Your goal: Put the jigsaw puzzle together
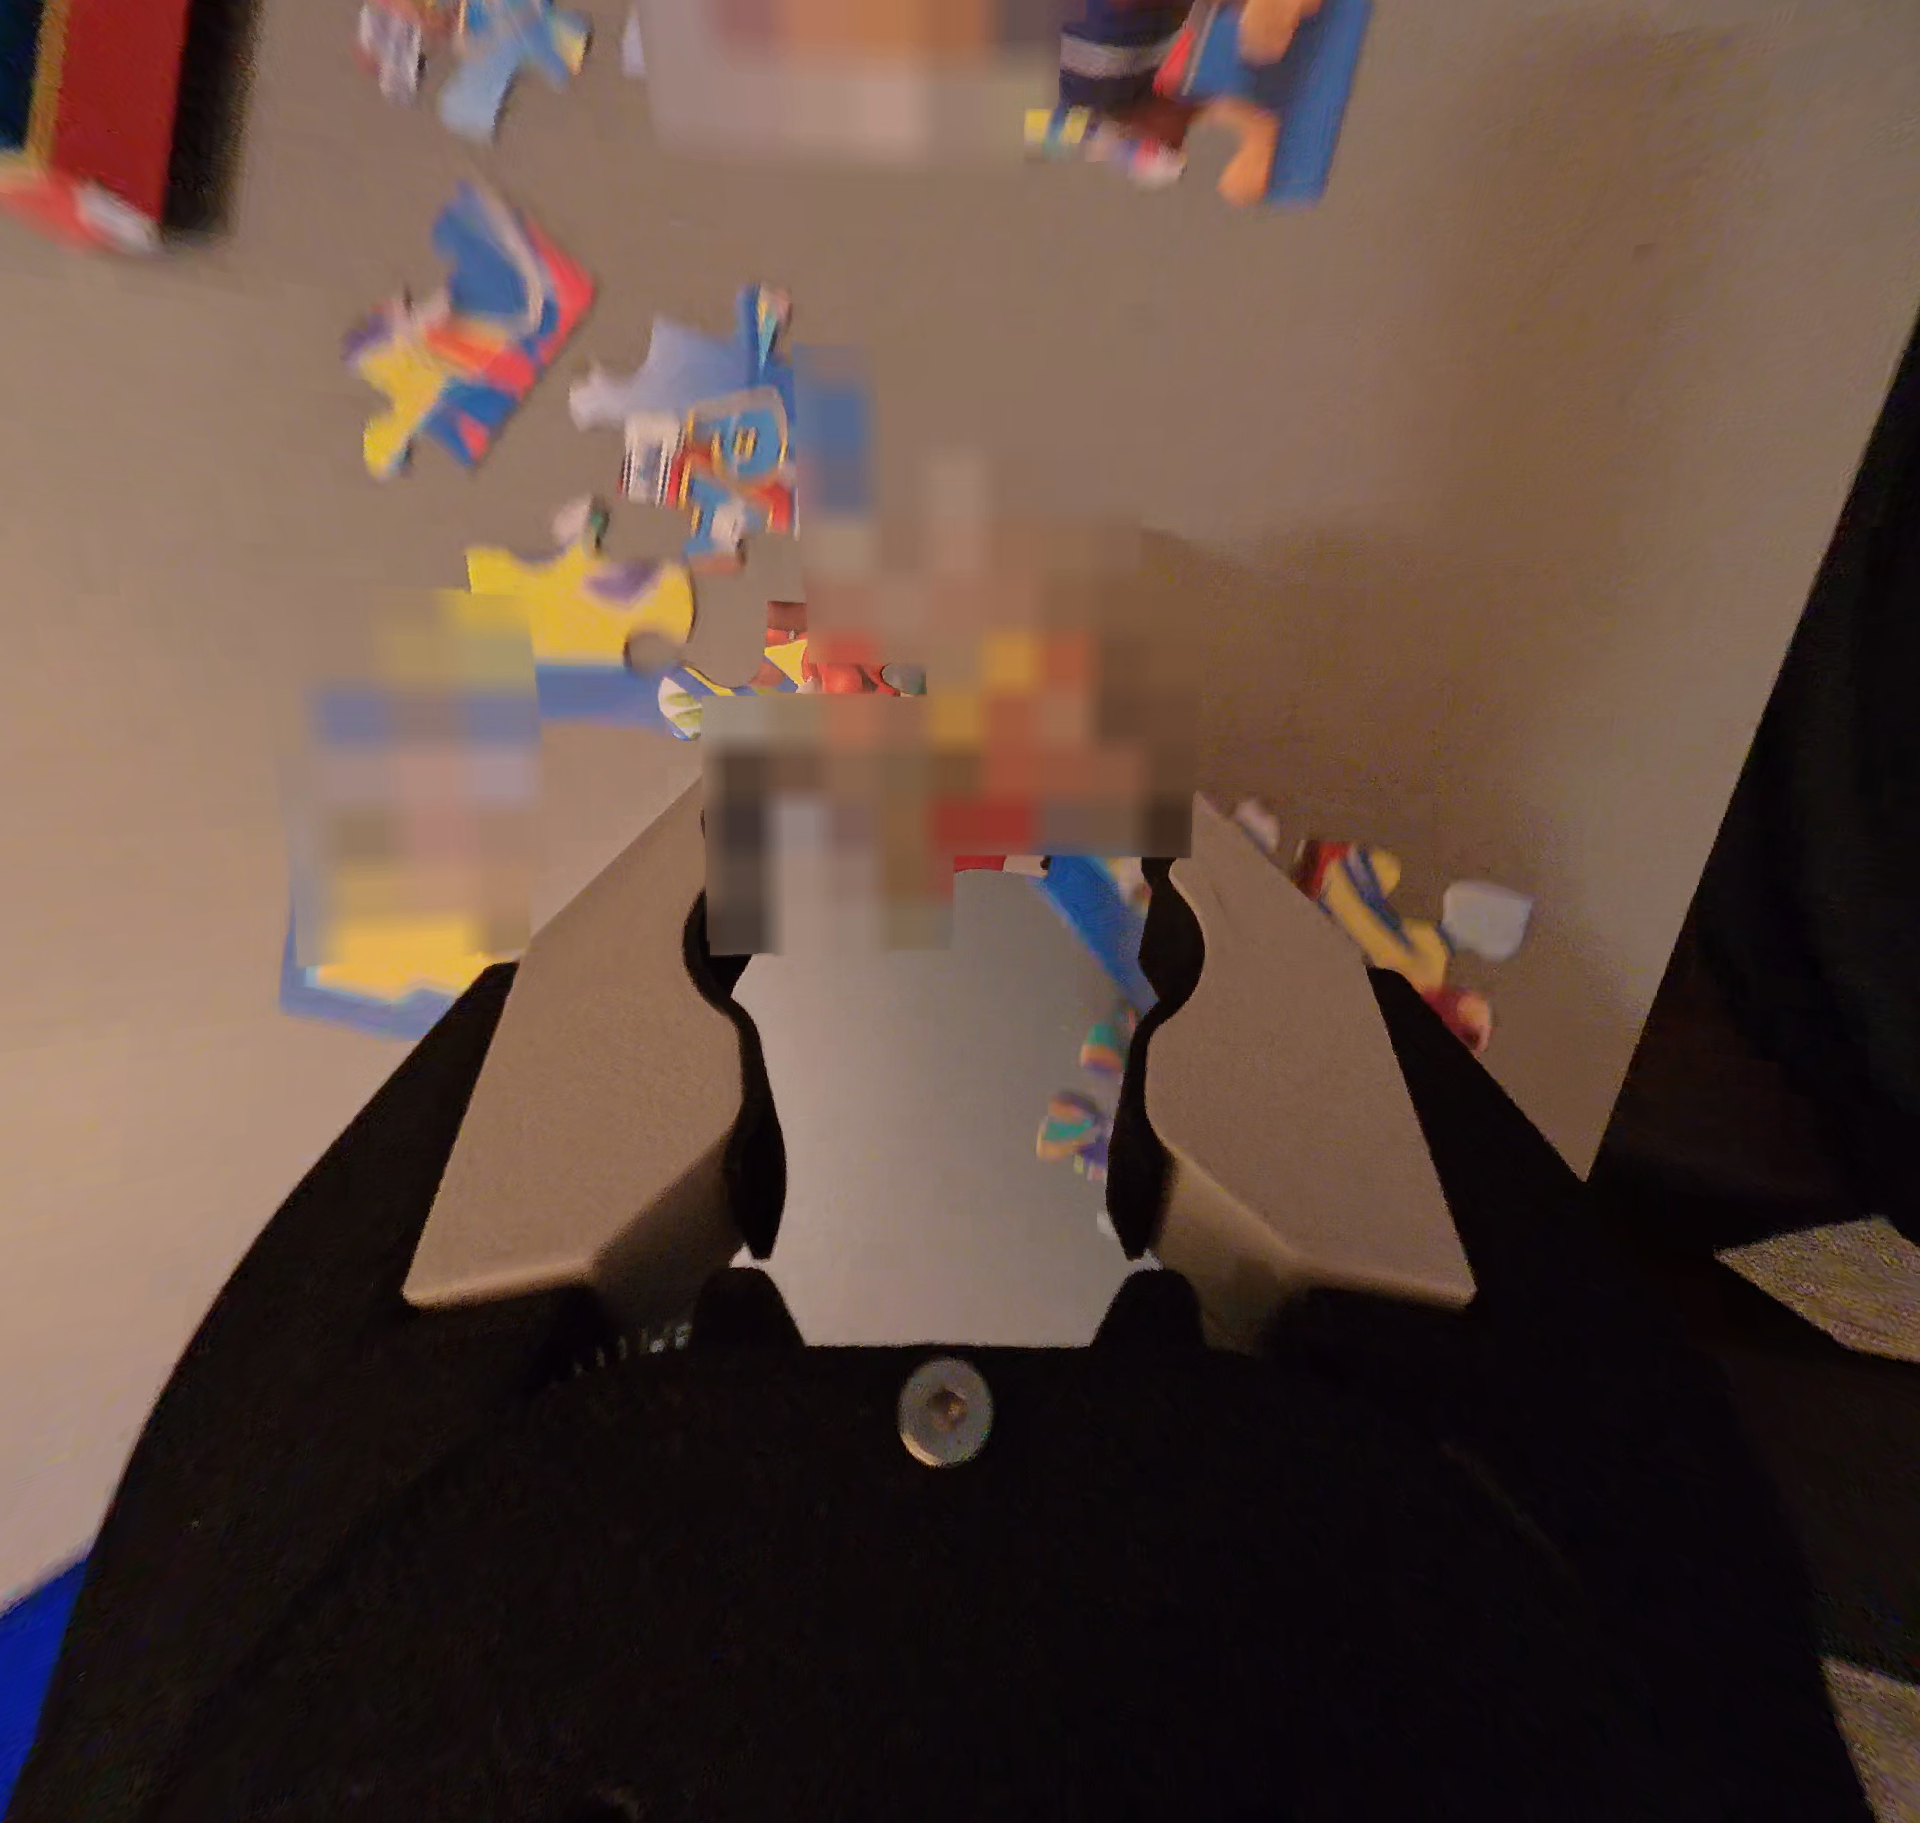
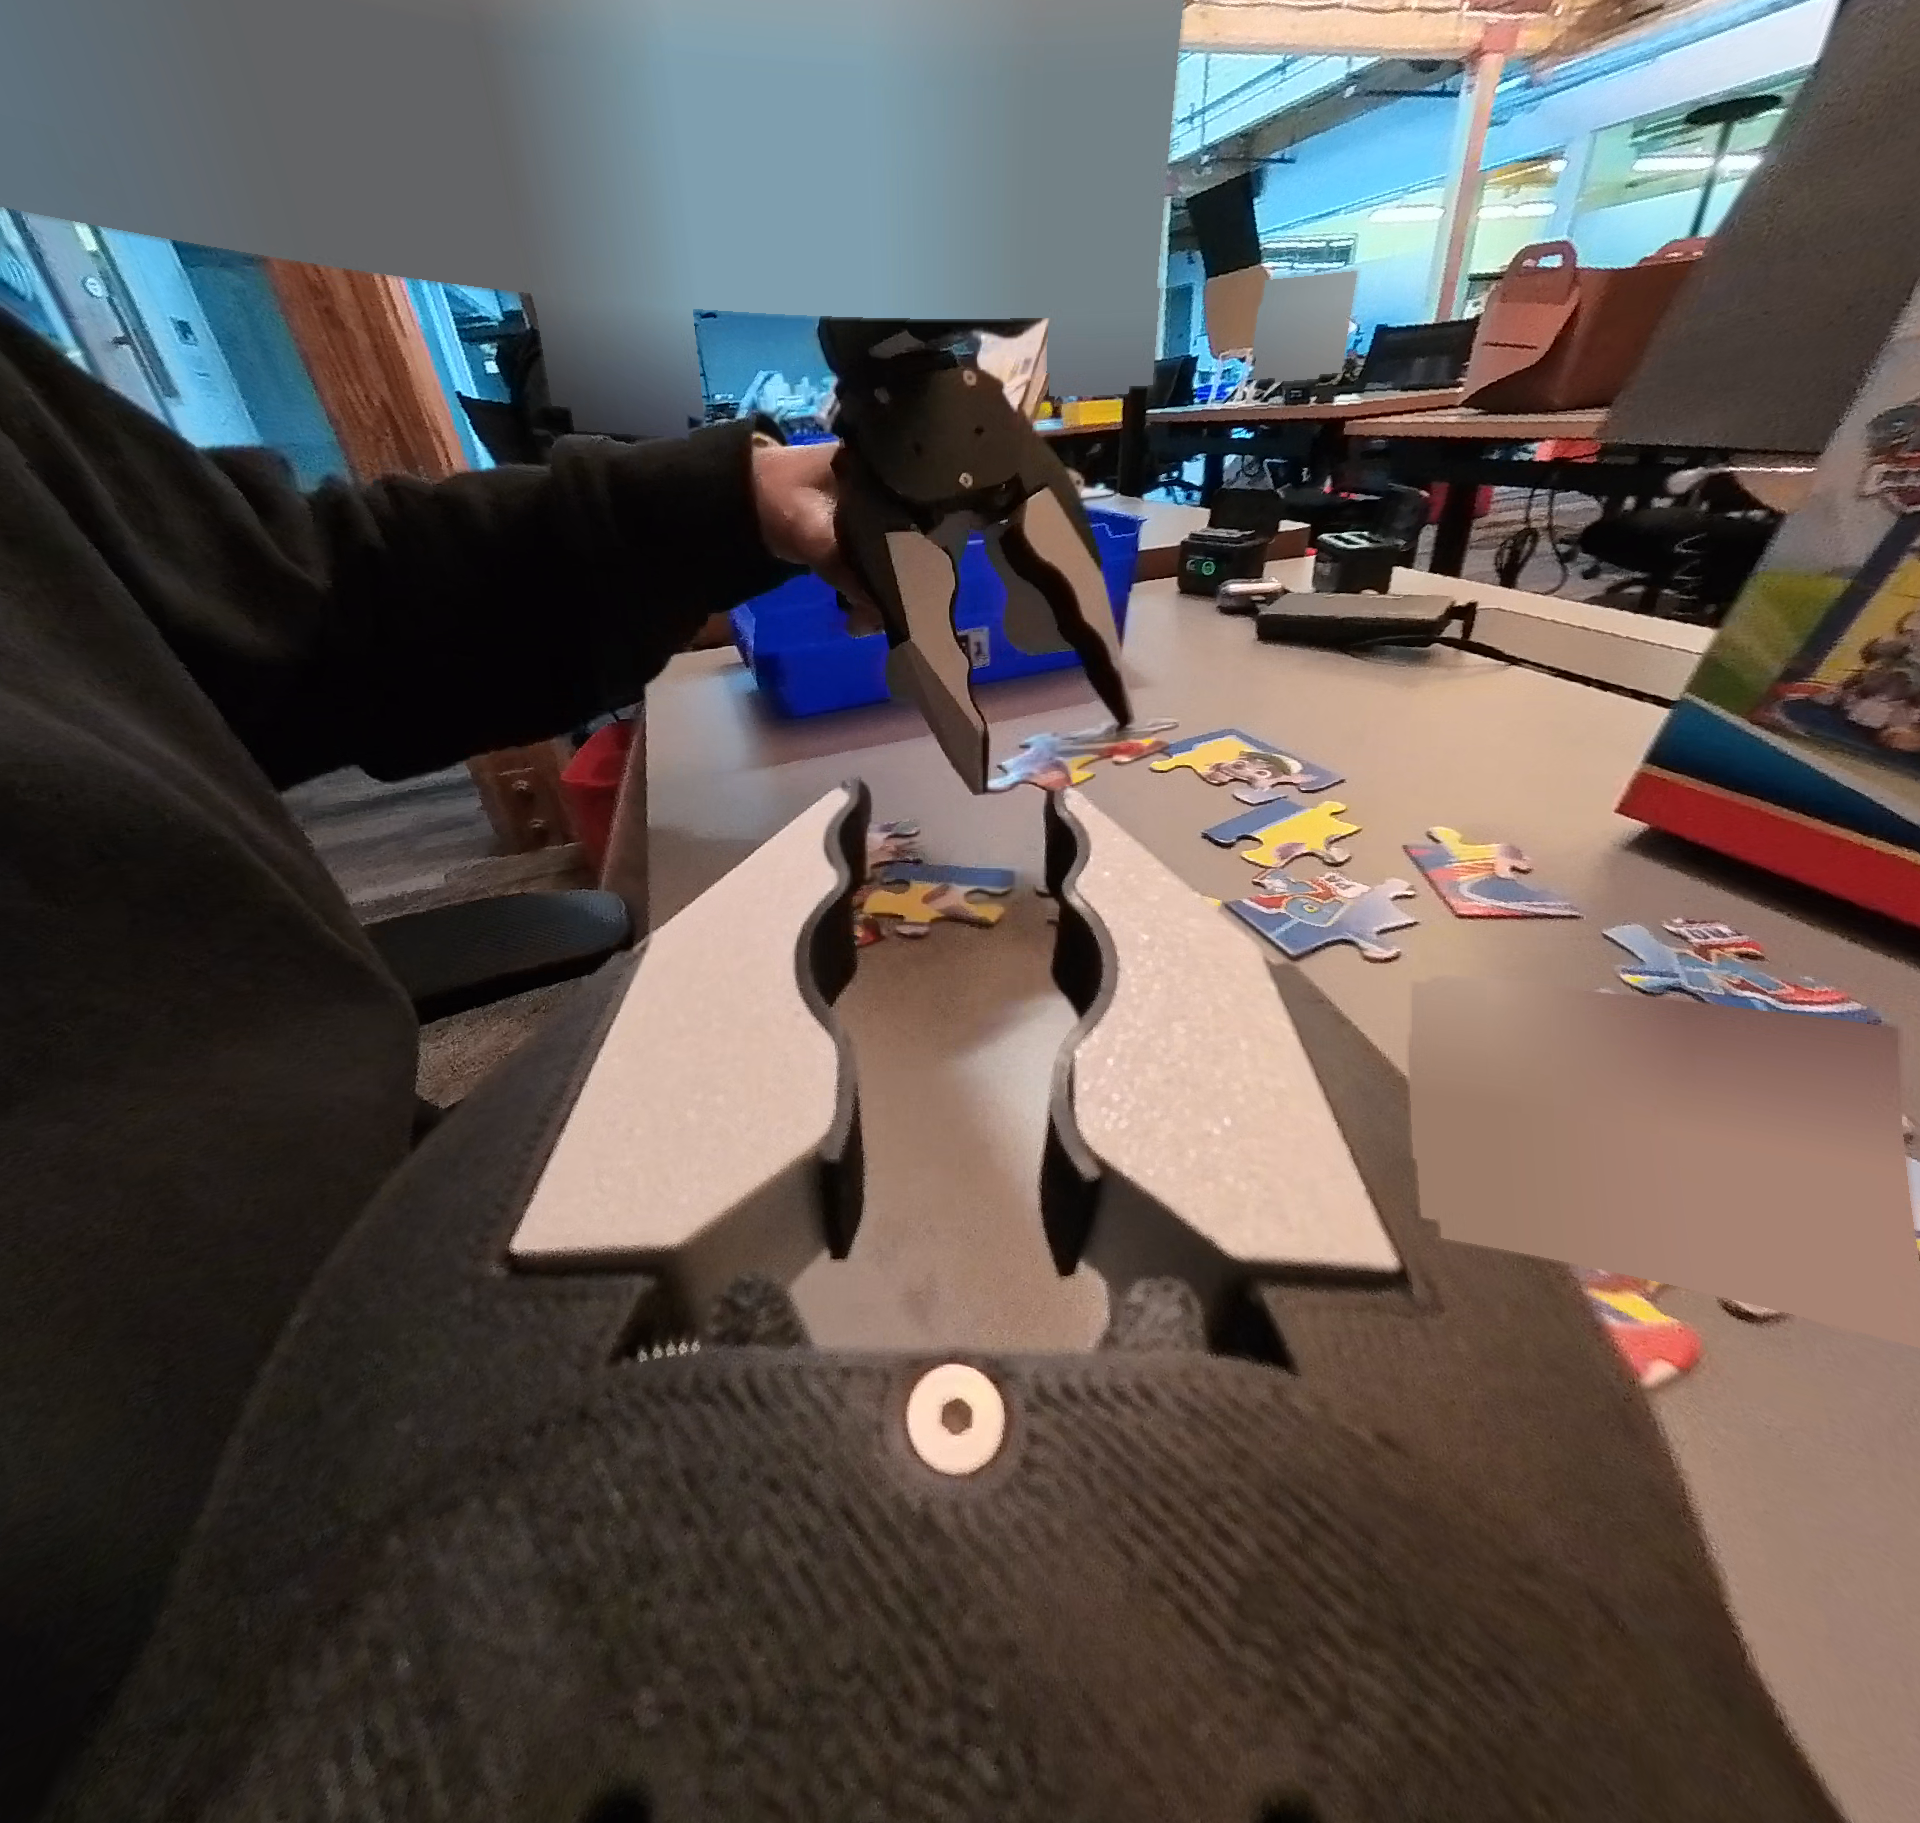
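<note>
On the grey tabletop (image 2: 1455, 734) lay colourful cardboard puzzle pieces (image 2: 1320, 916), scattered flat and apart. From the left a dark-sleeved arm reached in, its hand (image 2: 800, 511) tilting the left hand-held gripper (image 2: 1049, 755) downward, jaws spread wide, both tips at the ends of one piece (image 2: 1081, 755), not clamping it. Nearer, the right hand-held gripper (image 2: 956, 817) hovered half-open, grasping nothing, above another piece (image 2: 935, 895). A boxed puzzle (image 2: 1797, 713) stood far right.
</note>
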Tool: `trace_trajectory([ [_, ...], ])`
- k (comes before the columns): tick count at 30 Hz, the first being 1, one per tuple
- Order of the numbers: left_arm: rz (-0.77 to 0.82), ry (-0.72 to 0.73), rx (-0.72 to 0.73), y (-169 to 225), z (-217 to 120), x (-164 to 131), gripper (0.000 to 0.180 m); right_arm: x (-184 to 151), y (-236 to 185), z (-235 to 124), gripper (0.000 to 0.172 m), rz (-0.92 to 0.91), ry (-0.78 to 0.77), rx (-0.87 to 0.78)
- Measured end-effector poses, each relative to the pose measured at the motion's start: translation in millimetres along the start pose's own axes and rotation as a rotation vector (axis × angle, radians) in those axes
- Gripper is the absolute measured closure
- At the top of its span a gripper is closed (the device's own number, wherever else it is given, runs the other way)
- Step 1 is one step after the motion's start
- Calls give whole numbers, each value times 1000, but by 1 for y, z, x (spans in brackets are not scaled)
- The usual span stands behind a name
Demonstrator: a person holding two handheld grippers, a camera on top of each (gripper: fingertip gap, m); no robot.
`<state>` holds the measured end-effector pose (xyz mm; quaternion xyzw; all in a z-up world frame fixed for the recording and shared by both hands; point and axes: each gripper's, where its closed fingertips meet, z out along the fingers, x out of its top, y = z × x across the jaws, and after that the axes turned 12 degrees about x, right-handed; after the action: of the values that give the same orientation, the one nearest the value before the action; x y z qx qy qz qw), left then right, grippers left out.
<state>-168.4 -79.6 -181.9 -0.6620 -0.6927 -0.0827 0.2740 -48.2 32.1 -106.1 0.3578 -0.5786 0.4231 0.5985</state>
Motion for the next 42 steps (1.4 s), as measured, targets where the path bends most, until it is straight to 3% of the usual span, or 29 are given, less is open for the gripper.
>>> trace_trajectory([
  [10, 146, 230, -165, 66, 47, 150, 105, -10, -5, -57, 140, -58, -39, -140],
  [18, 200, 189, -227, 112, 109, 223, 106, 15, -10, -117, 138, -55, 92, -205],
  [23, 166, 85, -152, 112, 153, 246, 106, 25, -9, -145, 139, -112, 108, -281],
  [28, 133, 20, -119, 115, 173, 255, 105, 25, -9, -159, 139, -81, 152, -290],
  [32, 77, -22, -129, 116, 175, 253, 106, 28, -6, -168, 140, -62, 189, -300],
  [42, 9, 41, -190, 120, 167, 252, 105, 25, 1, -170, 141, -28, 207, -309],
])
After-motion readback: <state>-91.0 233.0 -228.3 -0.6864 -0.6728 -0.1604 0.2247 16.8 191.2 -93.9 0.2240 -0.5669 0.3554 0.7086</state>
